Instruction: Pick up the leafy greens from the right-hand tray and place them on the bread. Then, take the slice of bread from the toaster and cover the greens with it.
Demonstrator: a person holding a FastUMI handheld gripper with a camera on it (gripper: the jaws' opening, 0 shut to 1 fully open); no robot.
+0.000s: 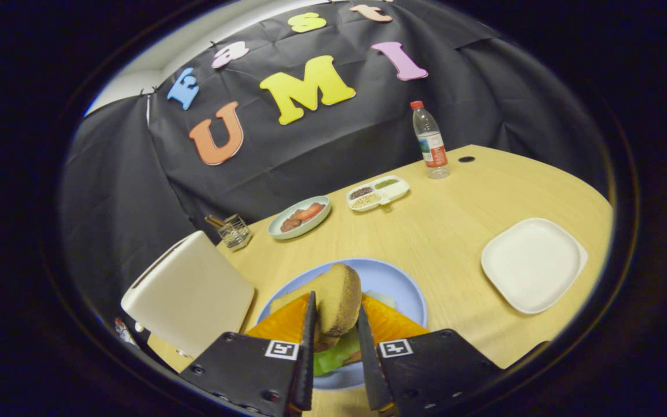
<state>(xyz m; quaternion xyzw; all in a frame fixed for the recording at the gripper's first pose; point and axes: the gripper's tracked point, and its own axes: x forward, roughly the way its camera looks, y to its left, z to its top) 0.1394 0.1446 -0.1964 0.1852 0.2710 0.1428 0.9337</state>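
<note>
My gripper (334,324) is shut on a slice of brown bread (338,301), which stands on edge between the fingers just above the blue plate (394,279). Under the slice, leafy greens (333,356) lie on orange cheese (388,324) and a lower piece of bread on that plate. The cream toaster (189,292) stands left of the plate. The white square tray (533,263) sits to the right, bare.
Beyond the blue plate are a pale green dish (300,217) with red and brown food, a white divided tray (378,193) of grains, a water bottle (430,141) and a small wire holder (234,230). The wooden table (455,231) ends at the black cloth wall.
</note>
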